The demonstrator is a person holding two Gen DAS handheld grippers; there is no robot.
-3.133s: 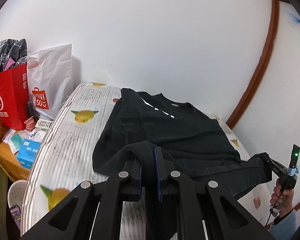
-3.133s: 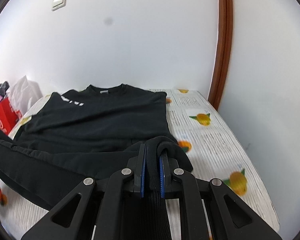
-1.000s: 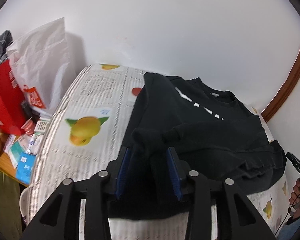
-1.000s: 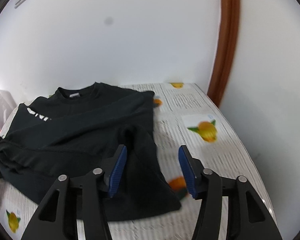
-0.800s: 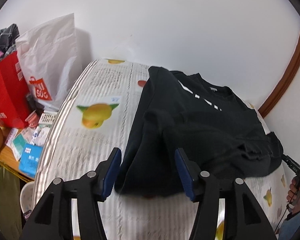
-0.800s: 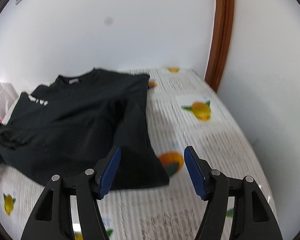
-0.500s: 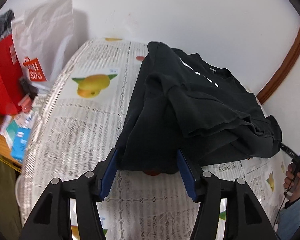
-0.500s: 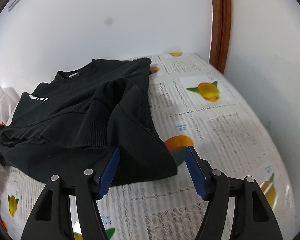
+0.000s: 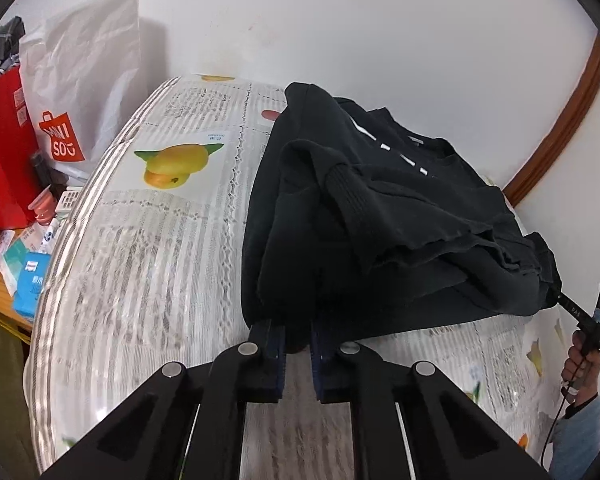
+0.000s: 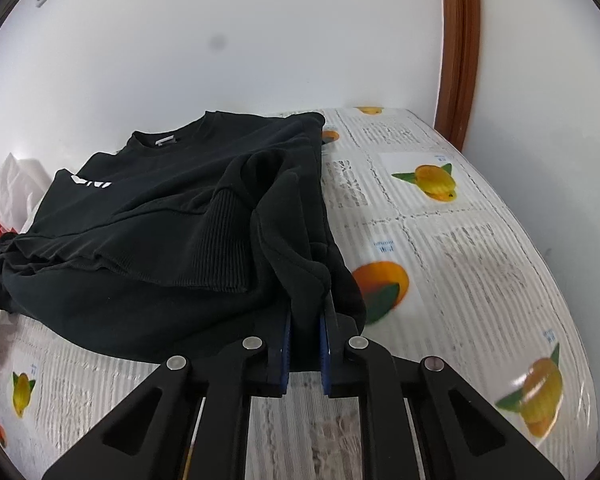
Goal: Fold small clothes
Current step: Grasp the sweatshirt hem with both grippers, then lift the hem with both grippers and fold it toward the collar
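Both now clamped on the near fold of the black sweatshirt (image 9: 380, 216): left gripper (image 9: 298, 334) shut on its near left corner, right gripper (image 10: 305, 330) closing on the near right corner, cloth pinched between the pads. Half a second back, jaws wide and straddling the fold. Garment bunched mid-table on the fruit-print tablecloth (image 10: 460, 248); likely ready for another fold toward the far collar.

The sweatshirt (image 9: 380, 220) lies on the table (image 9: 148, 248), bags (image 9: 80, 80) standing beside the table's left edge.
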